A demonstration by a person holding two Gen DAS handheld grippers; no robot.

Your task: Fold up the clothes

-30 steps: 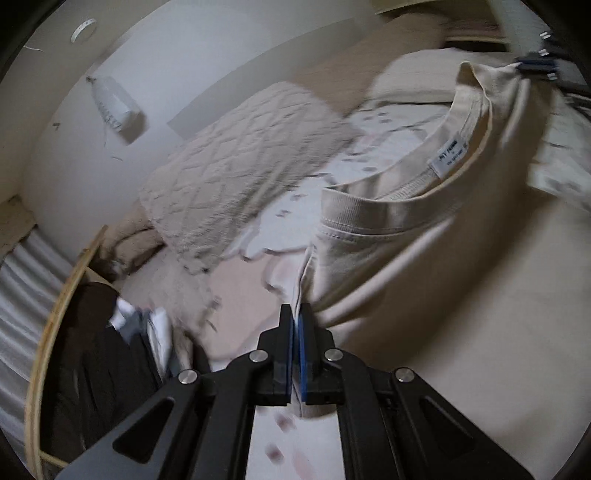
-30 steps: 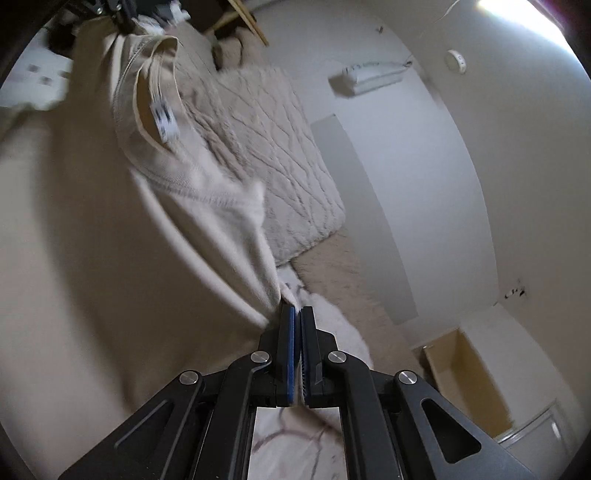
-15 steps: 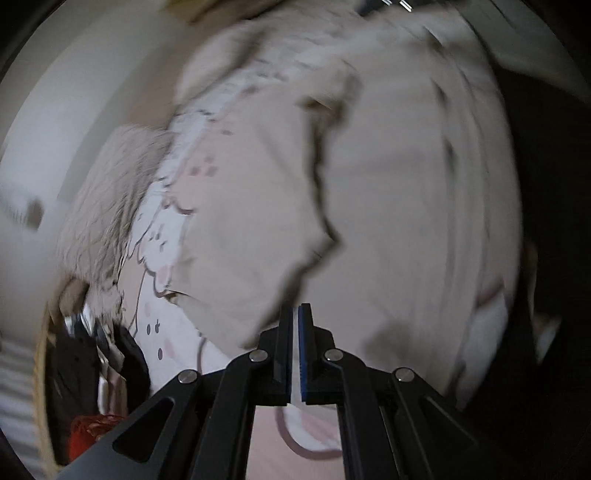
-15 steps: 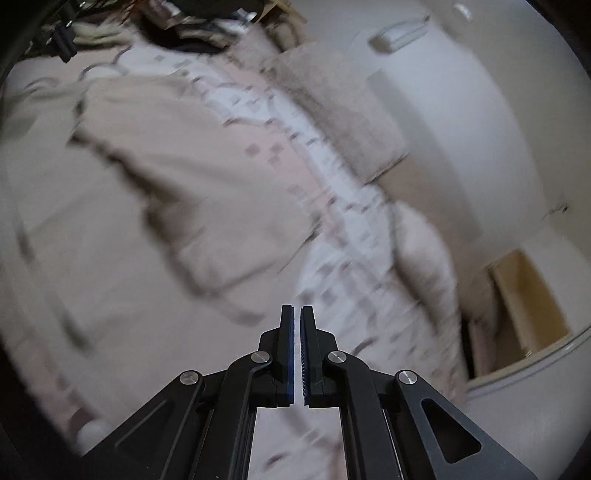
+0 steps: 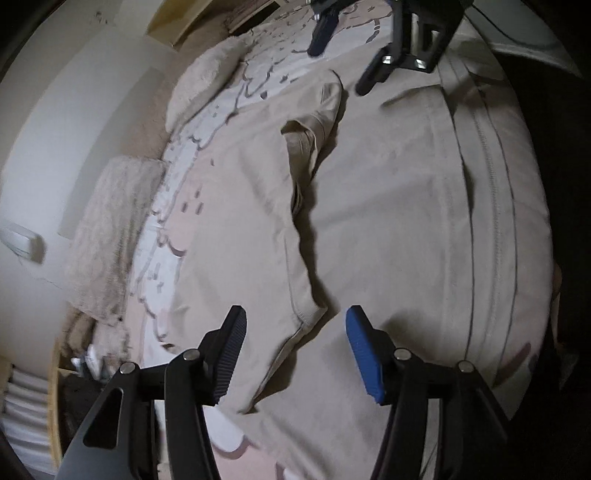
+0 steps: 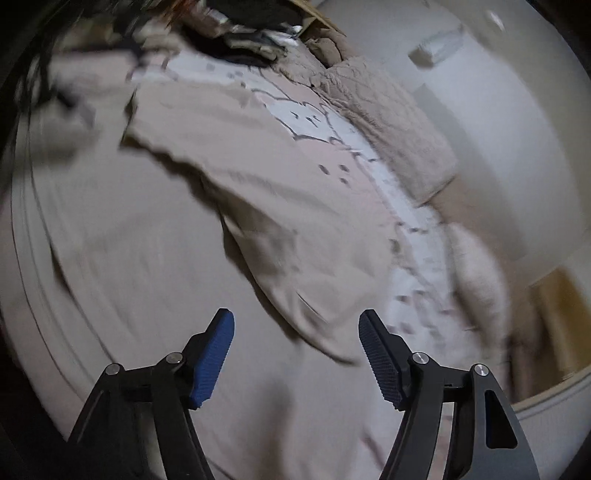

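A beige T-shirt (image 5: 251, 206) lies spread on the bed, its sleeve (image 5: 317, 118) toward the far end and a hemmed corner (image 5: 306, 317) just ahead of my left gripper (image 5: 295, 343), which is open and empty above it. In the right wrist view the same shirt (image 6: 280, 206) lies flat, slightly blurred; my right gripper (image 6: 295, 347) is open and empty over its near edge. The right gripper also shows at the top of the left wrist view (image 5: 402, 44).
The bed has a beige cover (image 5: 424, 221) and a white and pink patterned sheet (image 5: 173, 236). Quilted pillows (image 5: 107, 236) lie along the wall side. Dark clutter (image 6: 243, 33) sits at the bed's far end. A wooden edge (image 5: 51, 417) borders the lower left.
Both grippers held the shirt up by its shoulders, swung it down onto the bed, then opened and let go. The shirt now lies flat.
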